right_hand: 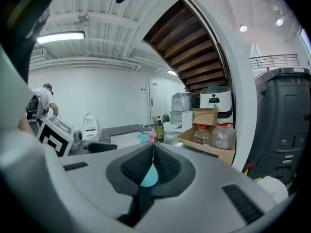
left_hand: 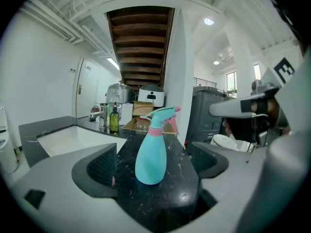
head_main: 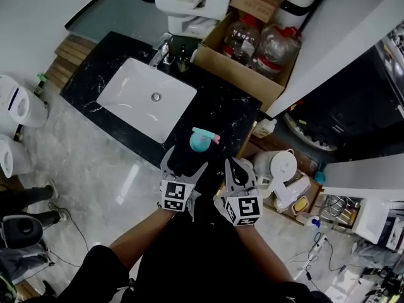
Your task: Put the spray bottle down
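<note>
A teal spray bottle [head_main: 202,140] with a pink trigger stands upright on the black countertop [head_main: 221,115], right of the sink. My left gripper [head_main: 185,163] is open just short of it. In the left gripper view the spray bottle [left_hand: 151,154] stands free a little beyond the two spread pads [left_hand: 98,169], touching neither. My right gripper [head_main: 235,167] is shut with nothing in it, to the right of the bottle at the counter's near edge. In the right gripper view its pads [right_hand: 164,165] meet, and the teal bottle [right_hand: 149,176] shows through the gap below them.
A white sink [head_main: 145,96] with a faucet [head_main: 161,53] takes up the counter's left part. A green soap bottle [left_hand: 114,120] stands by the faucet. Behind is a cardboard box [head_main: 237,68] of plastic bottles. A white kettle [head_main: 278,165] sits below the counter's right end. A person [right_hand: 44,102] stands far left.
</note>
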